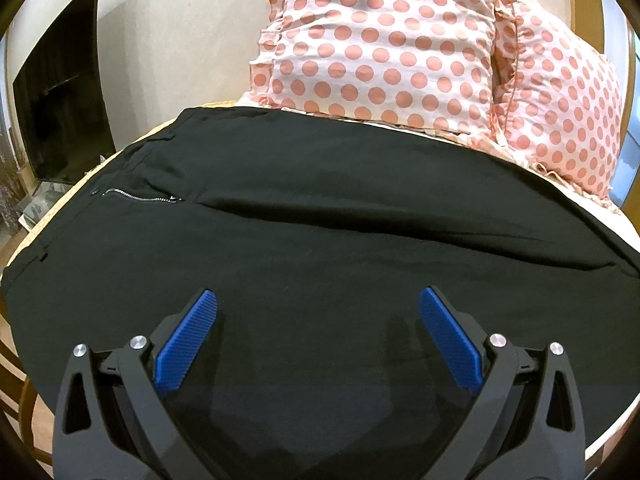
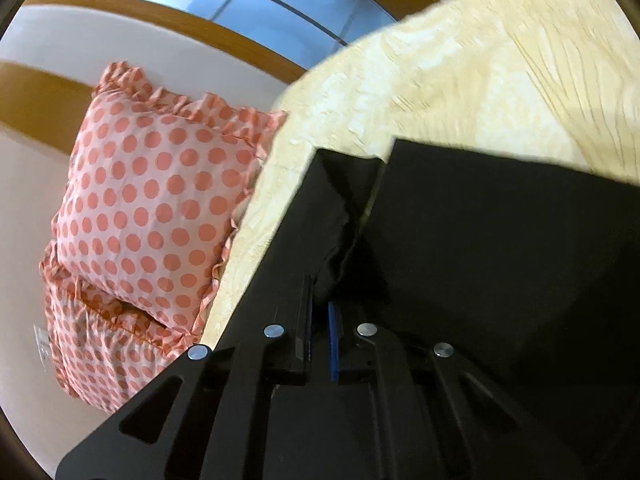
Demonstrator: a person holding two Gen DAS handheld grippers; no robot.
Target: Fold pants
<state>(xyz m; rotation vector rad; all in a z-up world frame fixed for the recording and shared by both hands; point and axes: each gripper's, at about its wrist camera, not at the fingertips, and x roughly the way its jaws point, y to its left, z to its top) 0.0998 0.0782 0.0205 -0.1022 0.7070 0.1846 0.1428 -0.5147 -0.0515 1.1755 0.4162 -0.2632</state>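
Observation:
Black pants [image 1: 320, 216] lie spread flat across a cream bedspread, waistband and zipper [image 1: 140, 197] at the left. My left gripper [image 1: 318, 300] hovers open just above the near part of the pants, blue pads [image 1: 188, 344] wide apart, holding nothing. In the right wrist view the pants [image 2: 500, 240] show their leg end, with one layer raised. My right gripper [image 2: 320, 292] is shut on a pinched fold of the black fabric, and its blue pad [image 2: 333, 340] shows as a thin strip.
Two pink polka-dot pillows [image 1: 380, 40] lean at the head of the bed behind the pants, also in the right wrist view [image 2: 152, 200]. A dark TV screen [image 1: 60, 104] stands at the left. The cream bedspread [image 2: 460, 80] extends beyond the pant legs. A wooden headboard [image 2: 140, 20] is behind.

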